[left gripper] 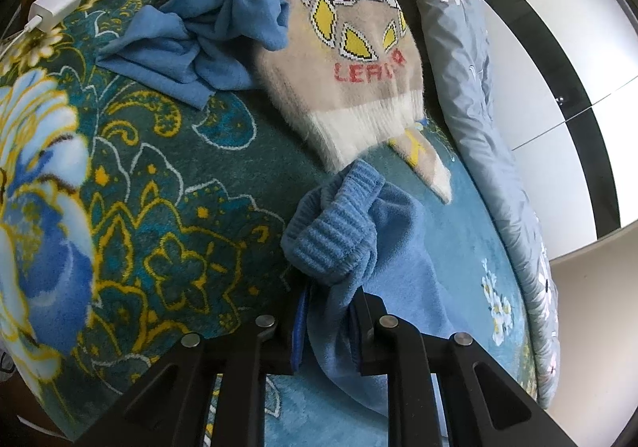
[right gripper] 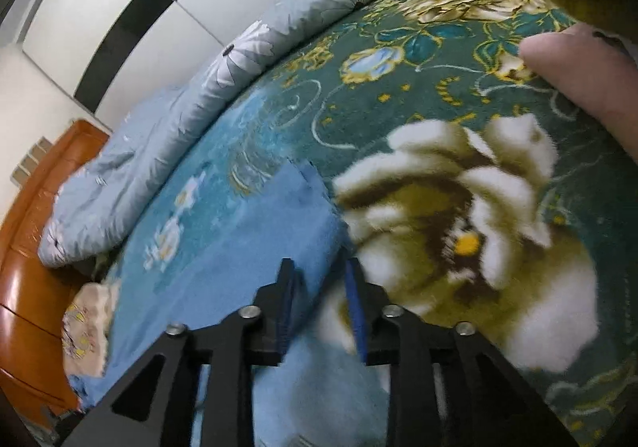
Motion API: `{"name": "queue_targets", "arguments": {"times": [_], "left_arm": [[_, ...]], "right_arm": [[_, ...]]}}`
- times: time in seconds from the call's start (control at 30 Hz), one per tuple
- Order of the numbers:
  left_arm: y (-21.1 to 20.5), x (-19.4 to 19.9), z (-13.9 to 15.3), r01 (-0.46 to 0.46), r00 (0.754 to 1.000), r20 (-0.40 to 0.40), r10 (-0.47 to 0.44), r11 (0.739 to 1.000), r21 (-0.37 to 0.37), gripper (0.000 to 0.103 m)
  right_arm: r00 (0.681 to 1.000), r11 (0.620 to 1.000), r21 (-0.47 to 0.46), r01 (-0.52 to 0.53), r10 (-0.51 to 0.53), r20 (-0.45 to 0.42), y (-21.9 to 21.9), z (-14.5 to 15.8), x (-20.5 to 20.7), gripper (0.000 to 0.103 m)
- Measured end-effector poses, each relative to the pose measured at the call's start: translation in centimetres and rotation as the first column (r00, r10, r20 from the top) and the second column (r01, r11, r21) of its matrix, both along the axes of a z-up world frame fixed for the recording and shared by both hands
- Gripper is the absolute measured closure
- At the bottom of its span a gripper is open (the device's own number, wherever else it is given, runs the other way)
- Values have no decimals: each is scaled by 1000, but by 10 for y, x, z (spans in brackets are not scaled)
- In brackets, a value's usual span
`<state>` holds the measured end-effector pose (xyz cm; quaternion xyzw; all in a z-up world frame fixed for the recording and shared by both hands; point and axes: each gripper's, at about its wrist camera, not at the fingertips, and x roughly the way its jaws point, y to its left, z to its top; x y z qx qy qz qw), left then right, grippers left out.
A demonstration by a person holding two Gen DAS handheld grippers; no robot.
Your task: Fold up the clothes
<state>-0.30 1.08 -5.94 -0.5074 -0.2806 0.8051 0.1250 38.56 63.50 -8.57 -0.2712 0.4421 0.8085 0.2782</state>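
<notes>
Left gripper (left gripper: 327,323) pinching blue garment (left gripper: 359,247), ribbed cuff just ahead of jaws | right gripper (right gripper: 319,299) jaws parted, garment edge (right gripper: 279,239) between them, unpinched | beige sweater (left gripper: 351,60) well ahead on blanket (left gripper: 159,188)

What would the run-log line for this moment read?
left gripper: shut on blue garment | right gripper: open, garment edge between jaws | surface: floral blanket | beige sweater: unfolded
</notes>
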Motion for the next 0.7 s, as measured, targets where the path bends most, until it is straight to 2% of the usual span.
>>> {"name": "queue_targets", "arguments": {"times": [0.1, 0.17, 0.2, 0.37, 0.47, 0.53, 0.6, 0.7], "left_arm": [[-2, 0, -1, 1, 1000, 5, -1, 1000, 7, 83], [-3, 0, -1, 1, 1000, 7, -1, 1000, 9, 83], [-3, 0, 0, 1, 1000, 7, -1, 1000, 10, 83], [-1, 5, 10, 13, 1000, -19, -13, 1000, 6, 84], [3, 15, 25, 54, 997, -49, -53, 998, 12, 84], [6, 22, 32, 71, 996, -62, -70, 997, 14, 84], [8, 28, 34, 82, 994, -73, -81, 997, 8, 84], [7, 27, 21, 88, 995, -44, -88, 996, 3, 84]], "right_arm": [[1000, 1000, -7, 6, -7, -12, 4, -1, -8, 71], [1000, 1000, 3, -6, 6, -7, 4, 1, -14, 89], [1000, 1000, 6, -16, 17, -9, 4, 3, -17, 93], [999, 995, 92, -43, 46, -26, 5, 34, -19, 95], [999, 976, 214, -35, 38, -9, 5, 67, -13, 97], [999, 963, 267, -41, 36, 21, 7, 78, -7, 97], [998, 962, 268, -53, 39, 57, 9, 74, -5, 97], [993, 972, 223, -68, 44, 111, 13, 54, -4, 97]]}}
